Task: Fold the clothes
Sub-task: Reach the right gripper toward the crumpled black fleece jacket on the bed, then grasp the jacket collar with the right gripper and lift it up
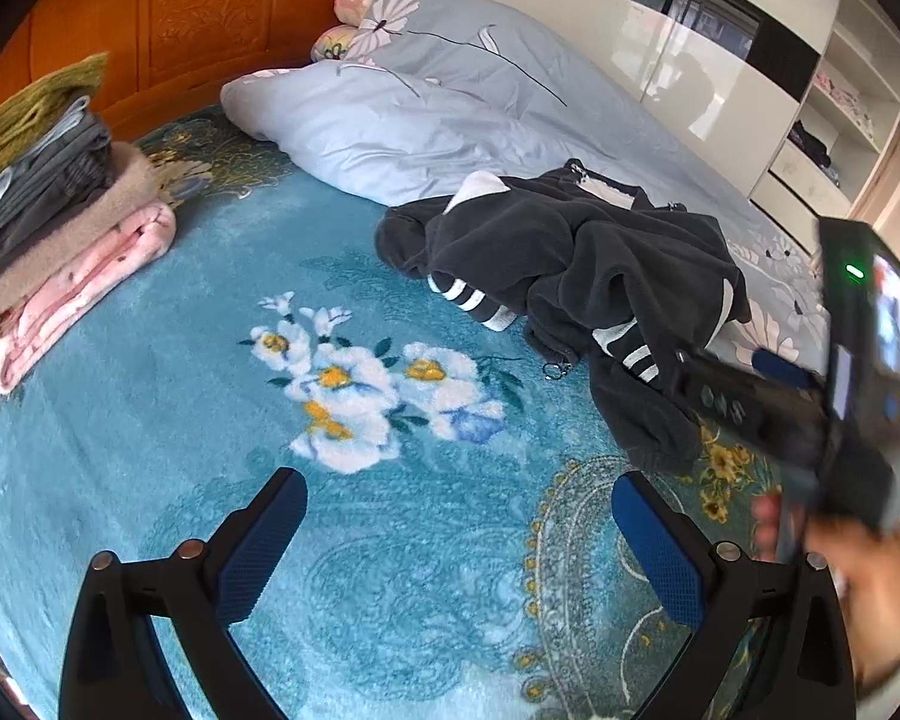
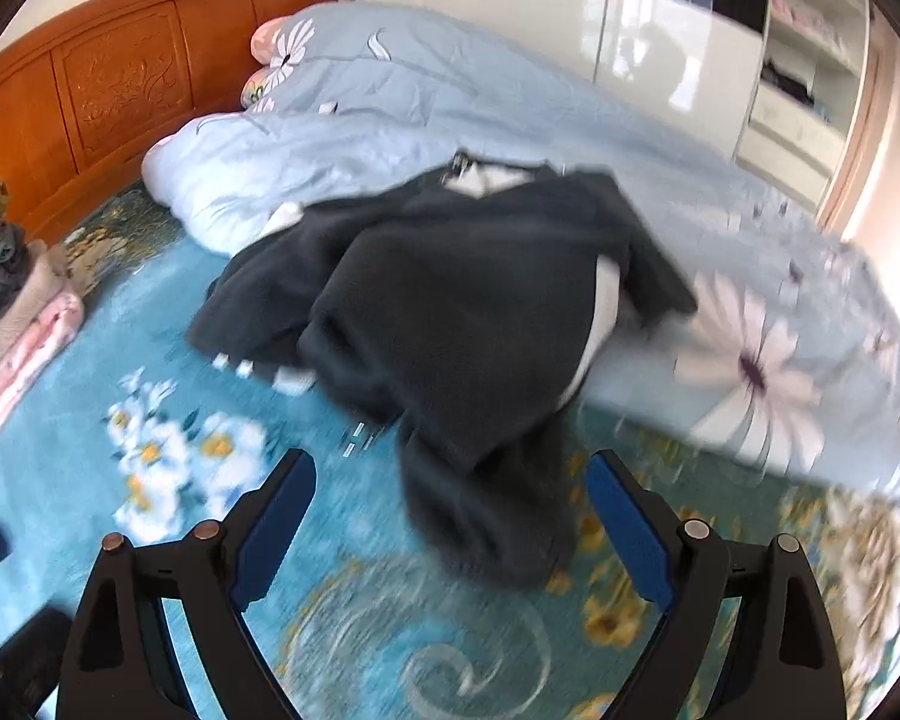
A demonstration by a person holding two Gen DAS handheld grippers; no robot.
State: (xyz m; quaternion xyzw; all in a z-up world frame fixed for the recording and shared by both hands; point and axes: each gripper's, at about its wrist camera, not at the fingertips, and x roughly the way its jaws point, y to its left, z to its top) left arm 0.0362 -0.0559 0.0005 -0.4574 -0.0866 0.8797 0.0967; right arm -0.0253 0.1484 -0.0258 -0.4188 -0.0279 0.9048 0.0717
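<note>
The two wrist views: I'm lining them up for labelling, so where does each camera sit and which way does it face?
Left wrist: on the left gripper, jaws open, above the blue floral blanket, facing the headboard; the right gripper and a hand show.
Right wrist: on the right gripper, jaws open, facing the dark jacket.
Shared: jacket, blanket, folded stack, duvet.

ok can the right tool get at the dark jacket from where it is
Probably yes: the right tool is open, and the crumpled dark jacket lies just ahead on the blue blanket with nothing between them.
</note>
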